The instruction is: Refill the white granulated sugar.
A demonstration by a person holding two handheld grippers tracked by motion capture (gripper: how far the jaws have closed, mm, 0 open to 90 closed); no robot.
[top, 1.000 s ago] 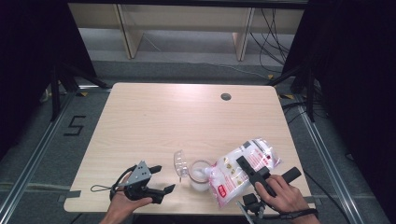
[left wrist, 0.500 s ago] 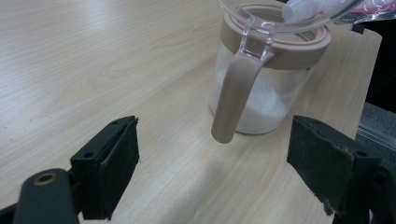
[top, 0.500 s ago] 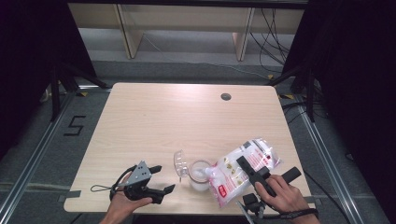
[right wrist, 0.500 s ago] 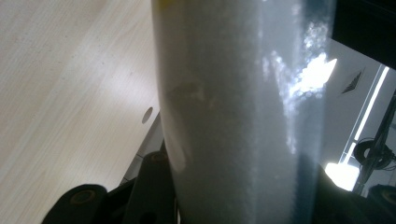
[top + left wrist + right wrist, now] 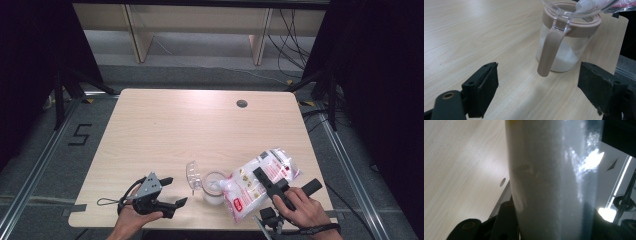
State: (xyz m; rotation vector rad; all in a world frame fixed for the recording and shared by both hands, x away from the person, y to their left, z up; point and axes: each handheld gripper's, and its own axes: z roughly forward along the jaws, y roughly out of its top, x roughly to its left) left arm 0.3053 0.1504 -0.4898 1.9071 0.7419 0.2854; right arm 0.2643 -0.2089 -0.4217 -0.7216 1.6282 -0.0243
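**As the bag tips, white granules go into the jar**

While our right gripper (image 5: pixel 264 181) pinches a soft plastic refill bag (image 5: pixel 260 181) of white granules, its spout (image 5: pixel 587 3) hangs over the clear jar (image 5: pixel 564 50) near the table's (image 5: pixel 200 130) front edge. Our left gripper (image 5: pixel 170 192) waits just beside, jaws spread and empty. The bag looks floppy and slippery, best gripped mid-body; the jar seems rigid, steadied by its beige collar (image 5: pixel 584 25).

Tilted bag (image 5: pixel 260 182) over open jar (image 5: pixel 214 187) — part-filled, seemingly sugar.
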